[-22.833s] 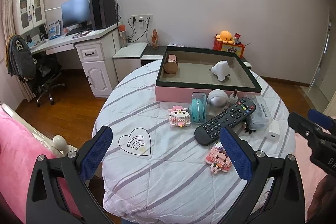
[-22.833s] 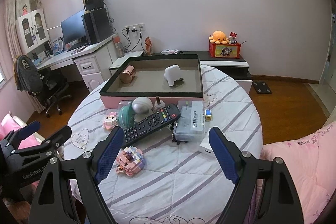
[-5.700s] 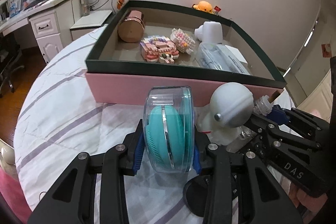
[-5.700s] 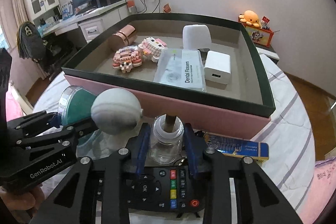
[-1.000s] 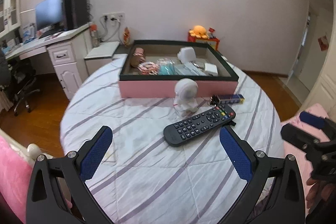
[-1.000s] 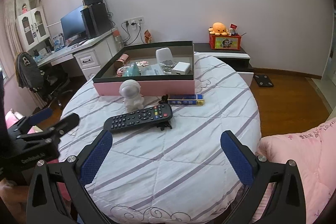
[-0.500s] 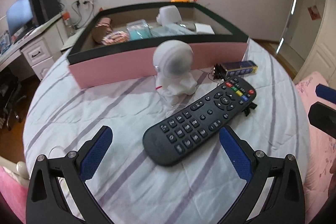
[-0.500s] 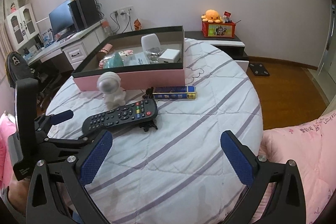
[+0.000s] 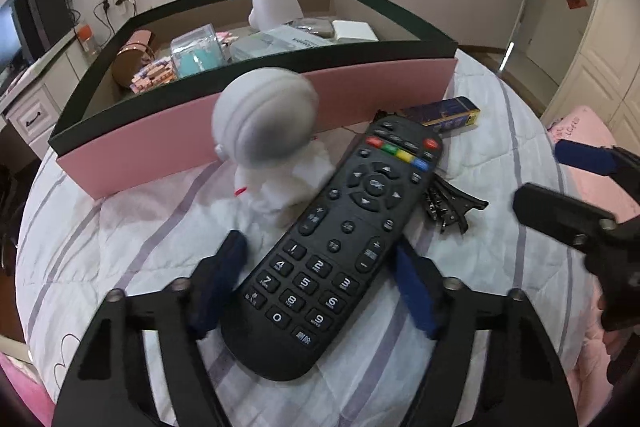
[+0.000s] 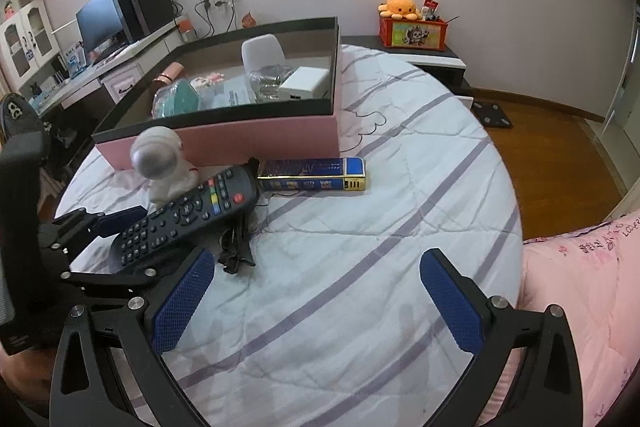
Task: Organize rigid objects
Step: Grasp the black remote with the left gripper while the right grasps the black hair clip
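Note:
A black remote [image 9: 340, 239] lies on the striped cloth, and my left gripper [image 9: 316, 285] straddles its near end. The jaws are closing on it, with a small gap still showing beside the left pad [image 9: 224, 275]. A white astronaut figure [image 9: 268, 131] stands against the remote's left side, in front of the pink box [image 9: 180, 135] with a dark green rim. A black hair clip [image 9: 448, 207] sticks out from under the remote, and a blue and gold box [image 10: 312, 175] lies beyond it. My right gripper [image 10: 316, 303] hangs open over bare cloth with nothing between its fingers.
Several sorted items lie in the pink box [image 10: 260, 139], among them a teal case [image 9: 196, 53]. The round table's edge [image 10: 508, 187] drops to wood floor at the right. Pink bedding [image 10: 580, 287] lies at the near right. A desk with a monitor [image 10: 100, 15] stands at the far left.
My left gripper has come down over the remote and its jaws have narrowed around it. My right gripper has dropped lower and closer to the table.

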Demonstrator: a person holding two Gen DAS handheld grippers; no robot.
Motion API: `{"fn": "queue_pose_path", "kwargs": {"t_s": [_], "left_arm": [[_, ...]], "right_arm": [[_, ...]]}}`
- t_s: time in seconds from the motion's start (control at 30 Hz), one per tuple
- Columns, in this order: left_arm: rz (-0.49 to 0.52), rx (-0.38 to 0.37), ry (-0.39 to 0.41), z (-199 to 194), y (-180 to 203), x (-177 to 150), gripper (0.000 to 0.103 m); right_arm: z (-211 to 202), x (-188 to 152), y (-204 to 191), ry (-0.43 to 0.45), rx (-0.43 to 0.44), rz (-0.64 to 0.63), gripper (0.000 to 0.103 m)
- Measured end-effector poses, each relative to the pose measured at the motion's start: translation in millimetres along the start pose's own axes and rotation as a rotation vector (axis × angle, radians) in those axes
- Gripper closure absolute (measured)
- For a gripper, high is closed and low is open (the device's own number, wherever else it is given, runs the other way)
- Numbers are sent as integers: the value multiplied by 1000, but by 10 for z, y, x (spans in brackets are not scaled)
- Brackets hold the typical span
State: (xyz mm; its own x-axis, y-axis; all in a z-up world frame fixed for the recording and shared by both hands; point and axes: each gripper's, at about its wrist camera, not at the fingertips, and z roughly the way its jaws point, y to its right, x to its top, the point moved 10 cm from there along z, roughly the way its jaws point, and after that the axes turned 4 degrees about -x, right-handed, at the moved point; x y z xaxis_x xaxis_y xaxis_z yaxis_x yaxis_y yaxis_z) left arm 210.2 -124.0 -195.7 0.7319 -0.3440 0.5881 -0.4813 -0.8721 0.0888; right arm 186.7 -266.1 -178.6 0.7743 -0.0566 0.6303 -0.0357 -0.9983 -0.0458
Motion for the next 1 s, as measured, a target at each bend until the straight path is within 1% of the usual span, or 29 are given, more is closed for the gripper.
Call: {"fn": "queue_pose_path", "kwargs": {"t_s": [0.03,0.13,0.2,0.33,0.37,0.4,0.57,0.67,0.8,0.97,1.0], "left_arm": [[1,-3,2,-5,5,1,35],[-5,-10,11,-34,11,-7,43],[-11,-14,15,-43,-1,0,53],[-52,-61,18,-75,-20,-10,70],[-54,-66,18,-75,-21,-12,77],[-65,-77,20,-85,-22,-19,78],[-77,-81,25,-96,-17,-32,78],[-92,-98,28,-114,-12,-22,80],[-115,-114,30,-141,-28,-42,81],[-116,-116,34,-171,6,-58,83],[-116,-117,33,-168,15,-62,83]], "right_arm": [[25,-3,-7,-4,2,-2,0],[74,-10,-18,-13,8,-6,0],[101,-12,-31,-17,9,-11,0],[152,-15,-85,-26,18,-24,0],[161,-14,-94,-28,19,-26,0],[169,-12,-107,-29,23,-28,0],[221,-6,-189,-37,36,-52,0],[263,18,-253,-39,43,-68,0],[337,71,-259,-39,25,-79,1],[464,99,-357,-53,15,-127,19],[486,101,-384,-50,2,-146,25]]}}
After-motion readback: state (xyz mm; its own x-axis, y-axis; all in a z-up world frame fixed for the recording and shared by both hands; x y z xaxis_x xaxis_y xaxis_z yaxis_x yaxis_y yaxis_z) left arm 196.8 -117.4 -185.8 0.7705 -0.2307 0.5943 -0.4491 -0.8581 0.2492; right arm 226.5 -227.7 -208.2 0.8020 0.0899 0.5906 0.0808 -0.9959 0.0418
